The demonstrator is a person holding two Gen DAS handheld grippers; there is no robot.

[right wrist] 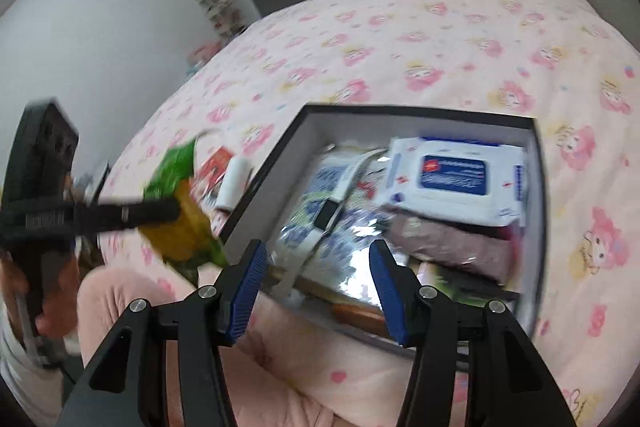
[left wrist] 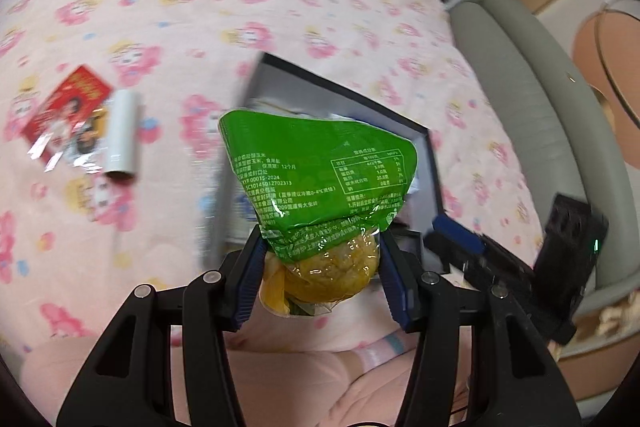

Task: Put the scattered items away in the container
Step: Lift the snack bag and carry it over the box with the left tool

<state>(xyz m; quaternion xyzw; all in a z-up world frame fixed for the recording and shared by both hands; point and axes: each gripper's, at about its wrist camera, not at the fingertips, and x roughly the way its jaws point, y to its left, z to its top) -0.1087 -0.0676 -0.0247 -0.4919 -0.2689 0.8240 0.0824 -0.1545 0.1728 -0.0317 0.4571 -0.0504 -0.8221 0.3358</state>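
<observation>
Left gripper (left wrist: 320, 267): jaws closed on the green corn packet (left wrist: 316, 171), held up at frame centre, in front of the box.
Right gripper (right wrist: 318, 287): jaws wide apart, holding nothing, low centre over the box's near edge.
Box (right wrist: 538, 187): black, open on the pink bed (right wrist: 400, 39), holding a wipes pack (right wrist: 456, 183).
Left on bed: red packet (left wrist: 66, 115) and white tube (left wrist: 120, 137), touching, at frame left.

Box (left wrist: 424, 147) interior mostly hidden behind green corn packet (left wrist: 316, 179); red packet (left wrist: 66, 115) motion-blurred.
</observation>
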